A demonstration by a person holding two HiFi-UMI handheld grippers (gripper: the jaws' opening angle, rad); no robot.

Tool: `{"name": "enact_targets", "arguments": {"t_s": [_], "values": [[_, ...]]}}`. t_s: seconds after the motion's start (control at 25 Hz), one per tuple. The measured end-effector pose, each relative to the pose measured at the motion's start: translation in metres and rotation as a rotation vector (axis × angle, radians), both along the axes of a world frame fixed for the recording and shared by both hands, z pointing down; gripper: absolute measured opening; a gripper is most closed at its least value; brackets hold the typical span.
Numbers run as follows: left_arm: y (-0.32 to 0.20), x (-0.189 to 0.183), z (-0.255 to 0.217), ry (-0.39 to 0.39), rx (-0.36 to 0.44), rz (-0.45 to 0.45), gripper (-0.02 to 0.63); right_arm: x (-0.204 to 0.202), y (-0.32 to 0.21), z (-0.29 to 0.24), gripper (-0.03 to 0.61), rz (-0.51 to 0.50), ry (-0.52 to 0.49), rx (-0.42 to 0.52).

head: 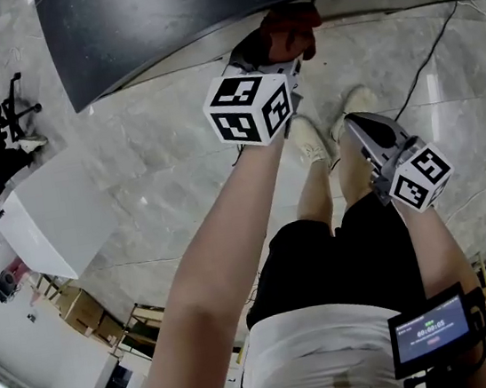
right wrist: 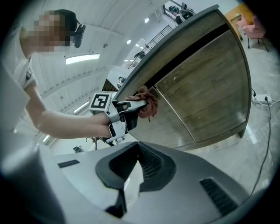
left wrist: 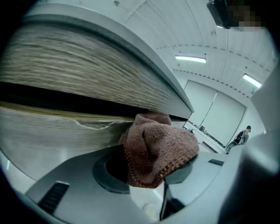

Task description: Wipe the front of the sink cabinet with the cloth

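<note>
The jaws of the left gripper [left wrist: 151,170] are closed on a bunched brown knitted cloth [left wrist: 157,146], which bulges out above them at lower centre of the left gripper view. The top of the cloth touches the wood-grain front of the sink cabinet [left wrist: 83,65], right by the dark horizontal gap between two panels. In the right gripper view the same cloth sits at centre frame, against the cabinet front just below the overhanging top edge and beside a thin vertical seam. The bare forearm [right wrist: 65,122] behind the left gripper reaches in from the left edge. The jaws of the right gripper [right wrist: 131,175] are drawn together with only a thin sliver between them, and they hold nothing. This gripper is well apart from the cabinet and looks at it from the side. In the head view it is at right of centre, beside the person's legs. The left gripper is at upper centre, its marker cube [head: 249,107] toward the camera and the cloth at the rim of the dark tabletop [head: 199,6] that fills the top of the frame. Below lies a grey marbled floor [head: 178,180], with the person's pale shoes [head: 307,139] near centre and a thin cable [head: 425,55] at upper right. A white box [head: 59,223] stands at the left edge, and a small screen [head: 431,330] is at lower right.
</note>
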State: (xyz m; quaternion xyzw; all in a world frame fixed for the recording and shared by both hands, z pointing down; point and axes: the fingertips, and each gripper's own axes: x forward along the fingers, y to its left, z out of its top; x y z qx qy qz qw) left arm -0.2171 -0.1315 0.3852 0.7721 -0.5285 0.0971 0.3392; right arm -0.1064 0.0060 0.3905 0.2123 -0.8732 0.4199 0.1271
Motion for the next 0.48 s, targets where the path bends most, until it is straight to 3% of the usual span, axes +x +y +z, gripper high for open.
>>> {"name": "enact_targets", "arguments": {"t_s": [0.16, 0.48], "values": [[0.013, -0.068, 0.001, -0.018, -0.012, -0.079, 0.153, -0.046, 0.002, -0.003, 0.012, -0.053, 0.000, -0.004], [0.050, -0.120, -0.011, -0.065, -0.002, -0.171, 0.153, -0.063, 0.014, -0.004, 0.012, -0.158, -0.001, 0.005]]}}
